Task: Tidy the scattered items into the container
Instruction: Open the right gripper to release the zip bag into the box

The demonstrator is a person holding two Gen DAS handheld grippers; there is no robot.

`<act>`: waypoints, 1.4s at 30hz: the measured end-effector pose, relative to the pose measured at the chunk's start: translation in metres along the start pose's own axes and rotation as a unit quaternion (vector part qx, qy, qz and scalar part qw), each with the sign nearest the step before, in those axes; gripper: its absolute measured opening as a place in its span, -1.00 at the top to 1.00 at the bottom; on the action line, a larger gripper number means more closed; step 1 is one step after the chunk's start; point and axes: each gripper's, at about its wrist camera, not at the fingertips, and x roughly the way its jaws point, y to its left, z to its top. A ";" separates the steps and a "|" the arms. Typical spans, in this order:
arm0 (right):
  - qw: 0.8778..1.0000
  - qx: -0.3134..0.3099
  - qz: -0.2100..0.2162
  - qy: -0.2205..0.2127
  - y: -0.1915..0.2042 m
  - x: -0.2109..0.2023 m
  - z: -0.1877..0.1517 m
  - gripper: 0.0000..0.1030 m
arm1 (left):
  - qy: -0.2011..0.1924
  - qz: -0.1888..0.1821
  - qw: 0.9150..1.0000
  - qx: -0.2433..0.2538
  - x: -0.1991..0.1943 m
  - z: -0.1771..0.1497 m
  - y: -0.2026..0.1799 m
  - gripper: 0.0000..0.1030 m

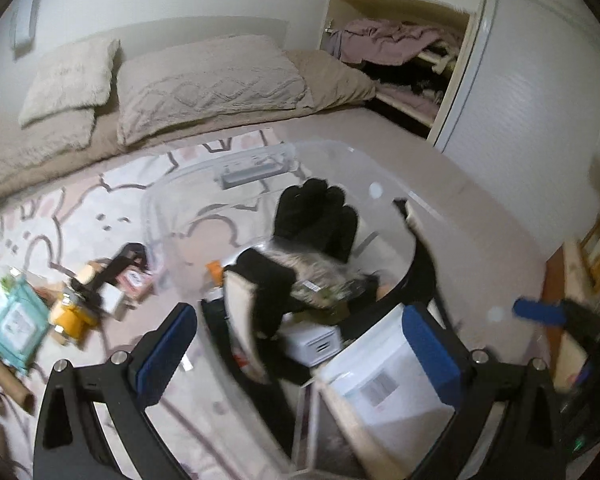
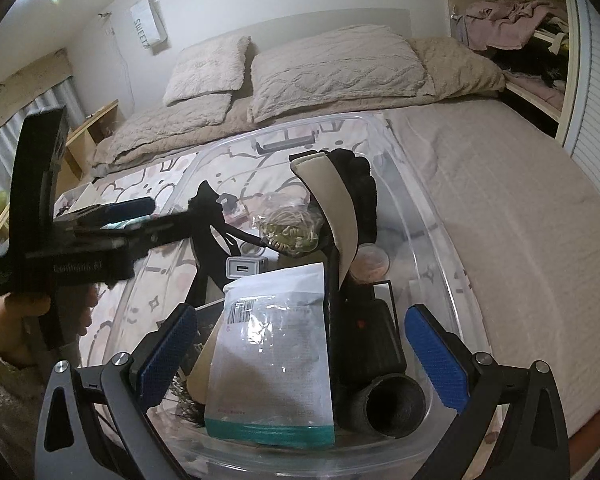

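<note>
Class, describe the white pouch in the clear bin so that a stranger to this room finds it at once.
On the bed sits a clear plastic bin. At its near end the white pouch stands upright beside a black tube. Alone among the mostly black things there, it bears a printed label and a teal bottom band.

Clear plastic container (image 2: 428,216) resting on the bed, open at the top, grey latch at the far end. Inside: white pouch (image 2: 274,356) with teal bottom edge, standing upright at the near end; black glove (image 1: 314,216) draped toward the far end; cream-and-black padded piece (image 2: 336,208) leaning upright; black tube (image 2: 392,404) lying in the near right corner; small white box (image 2: 242,269) near the middle. Outside, to the left: teal wipes pack (image 1: 14,322), yellow item (image 1: 70,316), cardboard tube (image 1: 8,378), scattered on the patterned blanket.
</note>
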 end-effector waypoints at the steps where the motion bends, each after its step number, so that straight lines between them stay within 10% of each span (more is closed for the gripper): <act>1: 1.000 -0.001 0.000 0.000 0.000 0.000 0.000 -1.00 | -0.001 0.006 1.000 0.007 -0.001 -0.003 0.001 -0.99; 42: 0.992 -0.085 -0.051 -0.082 0.065 -0.022 0.000 -1.00 | -0.076 0.028 0.997 -0.011 -0.096 -0.059 0.050 -1.00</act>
